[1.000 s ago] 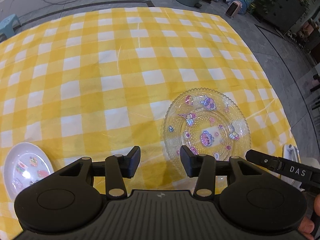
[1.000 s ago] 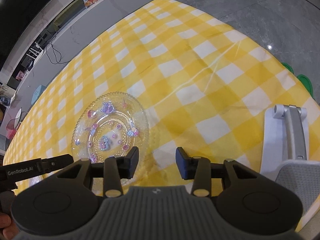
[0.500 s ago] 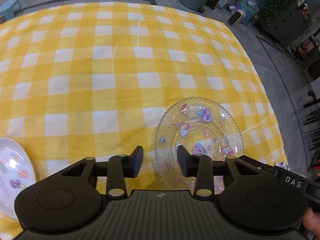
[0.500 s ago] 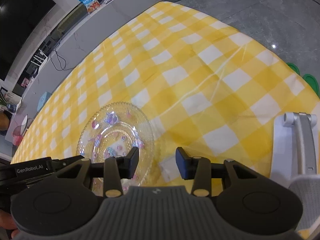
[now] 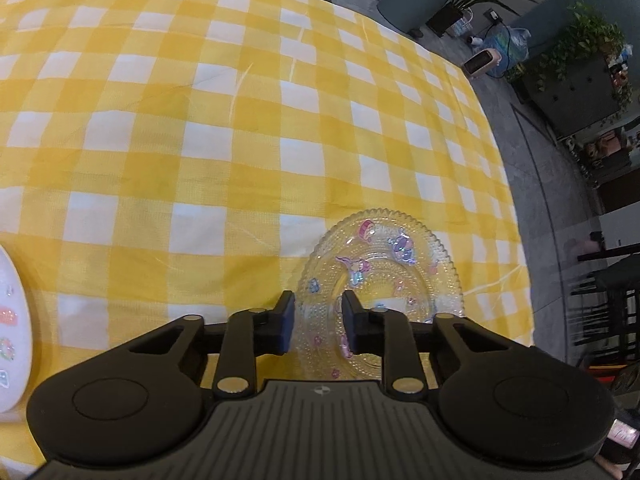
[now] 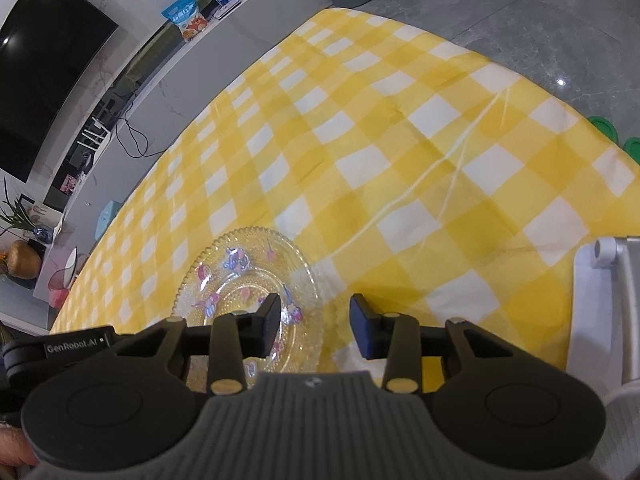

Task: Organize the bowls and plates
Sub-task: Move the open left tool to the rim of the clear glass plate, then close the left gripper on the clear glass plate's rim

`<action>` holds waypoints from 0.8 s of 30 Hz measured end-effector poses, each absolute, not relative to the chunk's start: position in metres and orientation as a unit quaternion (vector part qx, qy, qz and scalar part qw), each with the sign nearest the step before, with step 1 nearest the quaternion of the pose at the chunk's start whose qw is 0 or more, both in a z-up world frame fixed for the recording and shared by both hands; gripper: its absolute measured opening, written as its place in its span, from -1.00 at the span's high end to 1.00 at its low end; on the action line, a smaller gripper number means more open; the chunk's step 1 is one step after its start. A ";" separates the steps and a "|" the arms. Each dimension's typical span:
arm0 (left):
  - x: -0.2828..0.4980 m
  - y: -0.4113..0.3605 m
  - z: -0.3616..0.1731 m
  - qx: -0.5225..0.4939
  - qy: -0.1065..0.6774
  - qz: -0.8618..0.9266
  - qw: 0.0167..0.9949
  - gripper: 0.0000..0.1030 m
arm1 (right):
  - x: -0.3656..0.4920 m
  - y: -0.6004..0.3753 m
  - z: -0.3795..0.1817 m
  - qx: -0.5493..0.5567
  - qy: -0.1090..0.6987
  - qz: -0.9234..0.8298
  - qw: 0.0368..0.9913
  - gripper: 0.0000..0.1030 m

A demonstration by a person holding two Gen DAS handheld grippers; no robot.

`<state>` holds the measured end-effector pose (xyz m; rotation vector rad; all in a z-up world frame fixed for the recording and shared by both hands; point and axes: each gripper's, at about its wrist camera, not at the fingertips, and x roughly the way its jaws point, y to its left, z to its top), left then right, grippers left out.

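Note:
A clear glass plate point(image 5: 384, 280) with cartoon stickers lies flat on the yellow checked tablecloth point(image 5: 200, 152), near the table's right edge. My left gripper point(image 5: 318, 320) hangs over the plate's left rim. Its jaws are closing, the rim shows in the gap, and the pads stand apart from it. In the right wrist view the same glass plate point(image 6: 244, 280) sits low and left. My right gripper point(image 6: 315, 325) straddles its right rim, jaws closing slightly but still wide, nothing pinched. A white plate point(image 5: 12, 320) with coloured stickers lies at the far left.
A white metal chair frame point(image 6: 600, 300) stands by the table's near right corner. The left gripper's black body point(image 6: 60, 350) shows at the left of the right wrist view. Green stools point(image 6: 604, 124) stand on the grey floor beyond the table edge.
The left jaws have narrowed a lot and the left gripper has rolled, so the glass plate's rim now lies between them. The right gripper has edged toward the plate and narrowed a little.

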<state>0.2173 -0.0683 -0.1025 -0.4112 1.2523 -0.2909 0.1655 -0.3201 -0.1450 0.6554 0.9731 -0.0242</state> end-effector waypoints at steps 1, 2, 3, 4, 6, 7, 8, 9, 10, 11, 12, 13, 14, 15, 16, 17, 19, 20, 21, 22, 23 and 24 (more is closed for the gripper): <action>0.217 -0.068 -0.103 -0.189 0.579 -0.132 0.782 0.65 | 0.166 -0.320 -0.146 0.309 0.459 -0.012 0.833 0.36; 0.216 -0.067 -0.103 -0.190 0.578 -0.130 0.783 0.67 | 0.166 -0.321 -0.146 0.310 0.459 -0.011 0.833 0.37; 0.216 -0.065 -0.104 -0.194 0.578 -0.129 0.782 0.72 | 0.165 -0.321 -0.146 0.313 0.458 -0.011 0.832 0.39; 0.216 -0.063 -0.105 -0.198 0.579 -0.128 0.781 0.76 | 0.165 -0.322 -0.147 0.317 0.461 -0.008 0.829 0.53; 0.217 -0.059 -0.107 -0.210 0.581 -0.127 0.776 0.77 | 0.165 -0.323 -0.151 0.332 0.467 0.000 0.820 0.67; 0.217 -0.058 -0.107 -0.214 0.581 -0.126 0.775 0.78 | 0.165 -0.322 -0.152 0.333 0.469 0.002 0.818 0.74; 0.216 -0.059 -0.107 -0.212 0.581 -0.127 0.776 0.78 | 0.165 -0.321 -0.152 0.331 0.469 0.001 0.819 0.78; 0.216 -0.060 -0.106 -0.205 0.579 -0.128 0.779 0.78 | 0.165 -0.320 -0.152 0.327 0.470 0.000 0.820 0.79; 0.215 -0.062 -0.104 -0.196 0.578 -0.129 0.782 0.78 | 0.165 -0.320 -0.151 0.326 0.470 0.000 0.820 0.81; 0.214 -0.063 -0.103 -0.190 0.577 -0.130 0.784 0.78 | 0.164 -0.320 -0.151 0.325 0.470 0.000 0.821 0.83; 0.214 -0.064 -0.103 -0.187 0.576 -0.130 0.785 0.78 | 0.163 -0.320 -0.152 0.325 0.470 -0.001 0.821 0.85; 0.214 -0.064 -0.103 -0.188 0.575 -0.130 0.786 0.79 | 0.163 -0.321 -0.152 0.327 0.469 -0.002 0.820 0.86; 0.214 -0.064 -0.103 -0.189 0.575 -0.130 0.785 0.79 | 0.163 -0.322 -0.152 0.330 0.469 -0.002 0.819 0.87; 0.214 -0.063 -0.103 -0.190 0.574 -0.131 0.786 0.80 | 0.162 -0.322 -0.152 0.332 0.468 -0.002 0.819 0.88; 0.214 -0.063 -0.102 -0.188 0.571 -0.133 0.788 0.81 | 0.162 -0.323 -0.153 0.334 0.468 -0.002 0.818 0.88; 0.213 -0.064 -0.101 -0.185 0.567 -0.136 0.791 0.81 | 0.162 -0.323 -0.152 0.335 0.468 -0.001 0.818 0.88; 0.212 -0.063 -0.099 -0.182 0.561 -0.140 0.795 0.82 | 0.161 -0.324 -0.153 0.339 0.468 -0.001 0.816 0.88; 0.212 -0.063 -0.099 -0.182 0.561 -0.140 0.795 0.83 | 0.161 -0.324 -0.153 0.341 0.467 0.000 0.816 0.89; 0.211 -0.062 -0.098 -0.182 0.562 -0.139 0.795 0.83 | 0.160 -0.324 -0.153 0.342 0.466 0.000 0.816 0.89; 0.211 -0.062 -0.098 -0.181 0.562 -0.139 0.795 0.85 | 0.160 -0.325 -0.152 0.343 0.466 0.001 0.816 0.90; 0.211 -0.062 -0.097 -0.180 0.562 -0.139 0.795 0.85 | 0.159 -0.325 -0.152 0.344 0.465 0.001 0.816 0.90; 0.210 -0.062 -0.096 -0.179 0.562 -0.139 0.795 0.85 | 0.158 -0.325 -0.151 0.345 0.464 0.001 0.816 0.90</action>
